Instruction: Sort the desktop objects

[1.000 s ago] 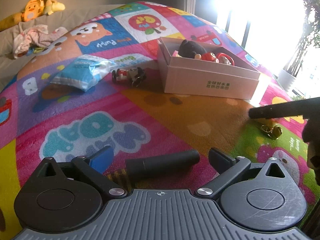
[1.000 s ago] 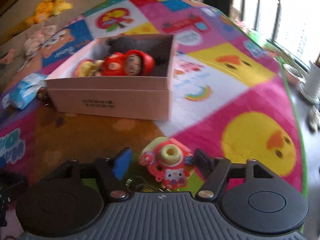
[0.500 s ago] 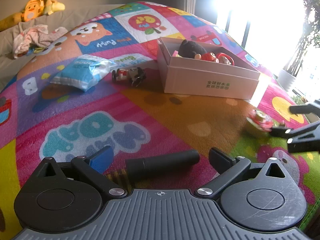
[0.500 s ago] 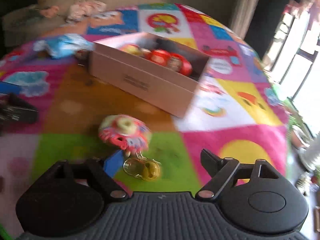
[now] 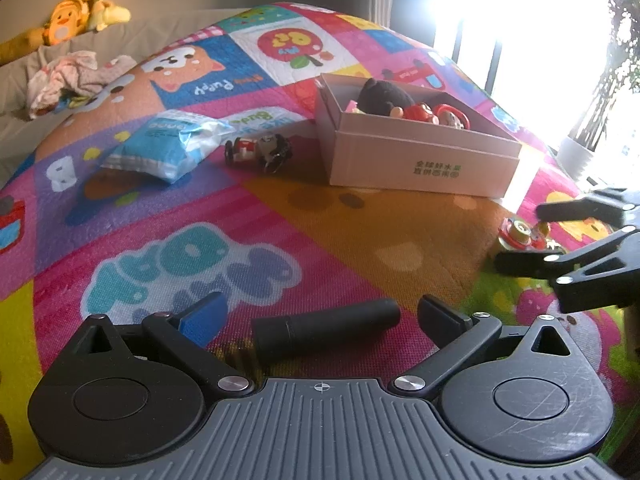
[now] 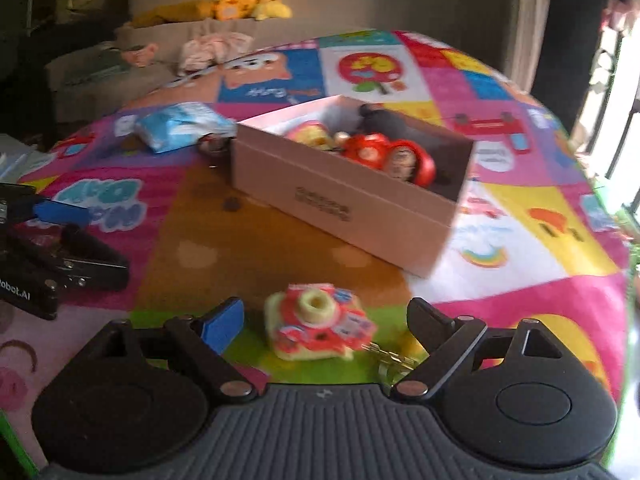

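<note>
- Pink-red camera keychain (image 6: 318, 322) is now centred between the spread jaws of the right gripper (image 6: 326, 318), lower middle of frame; a second ago it was off to the lower left. Nothing is gripped yet.
- Black cylinder (image 5: 326, 330) is framed as before by the left gripper (image 5: 320, 314), jaws wide, no contact seen.
- Pink box (image 5: 420, 156), upper right, already holds toys; the keychain is judged next to go in.

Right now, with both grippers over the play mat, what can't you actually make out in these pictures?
- Box contents: near wall hides the lower toys in both views.
- Green print on the box: too small in the left view, blurred in the right.
- Camera keychain: motion blur in the right view; contact with the open right gripper is unclear.
- Window side, left view: washed out by glare.
</note>
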The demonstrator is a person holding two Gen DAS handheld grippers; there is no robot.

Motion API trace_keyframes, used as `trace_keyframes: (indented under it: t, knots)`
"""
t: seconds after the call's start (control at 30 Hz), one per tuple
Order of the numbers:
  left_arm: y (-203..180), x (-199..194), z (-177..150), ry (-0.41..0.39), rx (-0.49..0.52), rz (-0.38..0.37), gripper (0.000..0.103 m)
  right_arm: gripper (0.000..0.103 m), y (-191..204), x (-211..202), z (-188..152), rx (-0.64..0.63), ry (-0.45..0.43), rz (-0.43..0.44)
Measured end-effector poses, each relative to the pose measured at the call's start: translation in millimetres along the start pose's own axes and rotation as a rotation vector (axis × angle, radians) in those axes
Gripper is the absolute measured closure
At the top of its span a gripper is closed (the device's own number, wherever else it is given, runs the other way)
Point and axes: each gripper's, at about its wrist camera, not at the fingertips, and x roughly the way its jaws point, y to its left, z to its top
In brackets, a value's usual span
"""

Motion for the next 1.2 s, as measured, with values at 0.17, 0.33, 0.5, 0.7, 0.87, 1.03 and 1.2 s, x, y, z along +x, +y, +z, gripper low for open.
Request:
trace_keyframes:
  t: [0.17, 0.33, 0.5, 0.7, 0.87, 1.03, 1.2]
  knots:
    - [-1, -10, -2, 0.014, -0.017, 0.018, 0.0, 0.04, -4, 6, 3, 0.051, 0.044, 0.049]
    - [-14, -8, -3, 0.042, 0.014, 0.049, 0.0, 0.039, -4, -10, -7, 0.08, 0.032, 0.083]
    - [-18, -3, 2, 0.058, -0.001, 0.081, 0.0, 0.039, 0, -22, -15, 0.073, 0.039, 0.072]
    - [-26, -3, -1, 0.046, 0.039, 0.118, 0.005, 0.04, 4, -35, -19, 0.058, 0.032, 0.063]
    - [-37, -10, -5, -0.006, 0.122, 0.154, 0.022, 0.04, 2, -45, -17, 0.069, 0.03, 0.067]
    - [-42, -46, 29, -0.18, 0.171, 0.083, 0.022, 0.04, -22, -90, 17, 0.115, -0.089, 0.072]
    - [-55, -69, 94, -0.4, 0.251, 0.048, 0.022, 0.04, -59, -156, 85, 0.166, -0.328, 0.046]
